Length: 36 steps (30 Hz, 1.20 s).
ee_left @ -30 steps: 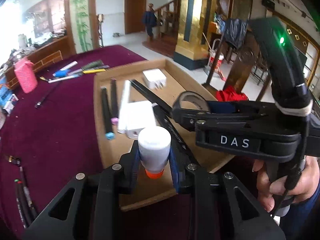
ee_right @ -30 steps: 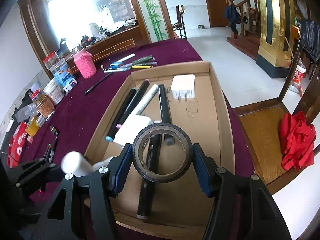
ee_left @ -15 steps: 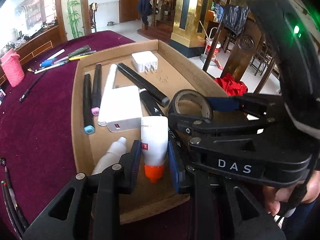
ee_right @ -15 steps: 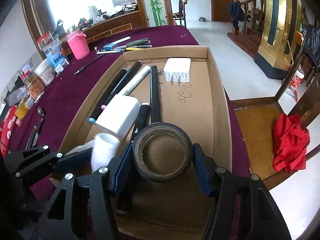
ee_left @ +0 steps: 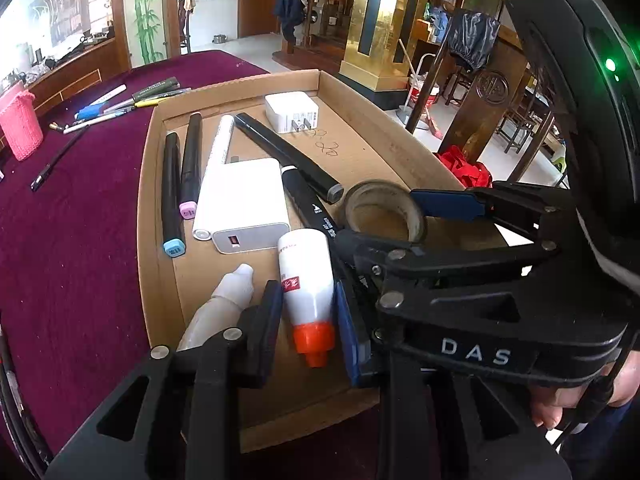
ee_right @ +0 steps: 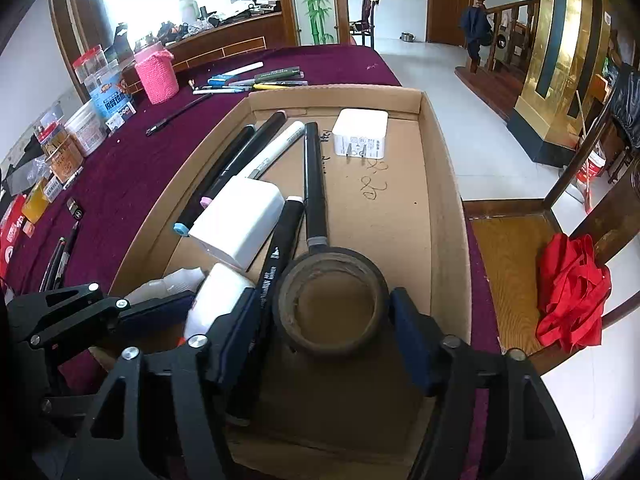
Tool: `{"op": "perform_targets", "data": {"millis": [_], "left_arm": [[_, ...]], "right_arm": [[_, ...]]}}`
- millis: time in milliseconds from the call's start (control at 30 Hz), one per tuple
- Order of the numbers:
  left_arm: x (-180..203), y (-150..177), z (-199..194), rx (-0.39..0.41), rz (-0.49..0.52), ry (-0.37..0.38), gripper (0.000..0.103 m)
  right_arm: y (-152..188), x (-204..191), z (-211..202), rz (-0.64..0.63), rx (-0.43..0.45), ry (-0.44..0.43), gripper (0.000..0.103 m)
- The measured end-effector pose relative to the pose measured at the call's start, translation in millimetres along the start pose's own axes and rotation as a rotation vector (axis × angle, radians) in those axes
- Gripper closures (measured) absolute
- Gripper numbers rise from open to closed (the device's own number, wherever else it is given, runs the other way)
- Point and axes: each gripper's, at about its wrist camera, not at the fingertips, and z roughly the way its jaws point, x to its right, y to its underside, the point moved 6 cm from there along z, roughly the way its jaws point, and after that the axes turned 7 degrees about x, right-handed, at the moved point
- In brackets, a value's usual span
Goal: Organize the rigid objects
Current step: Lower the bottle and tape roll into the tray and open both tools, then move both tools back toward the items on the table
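Observation:
A shallow cardboard box (ee_left: 154, 200) lies on the purple tablecloth. My left gripper (ee_left: 308, 320) is shut on a white bottle (ee_left: 308, 276) with an orange cap, low over the box's near end. A black tape roll (ee_right: 332, 304) lies flat on the box floor between the pads of my right gripper (ee_right: 324, 332). Its jaws are opening, and narrow gaps show on both sides of the roll. From the left wrist, the right gripper (ee_left: 394, 220) straddles the tape roll (ee_left: 384, 208). In the right wrist view the white bottle (ee_right: 216, 296) sits just left of my left finger.
The box also holds a white power bank (ee_left: 244, 200), a white charger (ee_left: 292, 112), several markers (ee_left: 172, 196) and a translucent squeeze bottle (ee_left: 224, 300). Pens (ee_right: 256, 80), a pink knitted holder (ee_right: 156, 76) and jars (ee_right: 80, 128) lie on the cloth. A wooden chair with a red cloth (ee_right: 572, 288) stands right.
Both grippers came down into the box. The tape roll now rests on the box floor and the right jaws have spread off it. The left gripper still clamps the bottle.

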Motion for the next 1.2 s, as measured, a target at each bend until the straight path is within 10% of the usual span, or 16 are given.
{"op": "perform_targets", "data": {"millis": [233, 667, 1200], "left_arm": [[-2, -4, -12, 0.025, -0.007, 0.014, 0.062], [-41, -5, -68, 0.104, -0.081, -0.004, 0.062], [-225, 84, -174, 0.163, -0.353, -0.223, 0.062]], "right_arm": [[-5, -3, -15, 0.019, 0.038, 0.005, 0.041], [-32, -40, -65, 0.095, 0.204, -0.107, 0.041], [-21, -205, -19, -0.086, 0.097, -0.311, 0.041]]}}
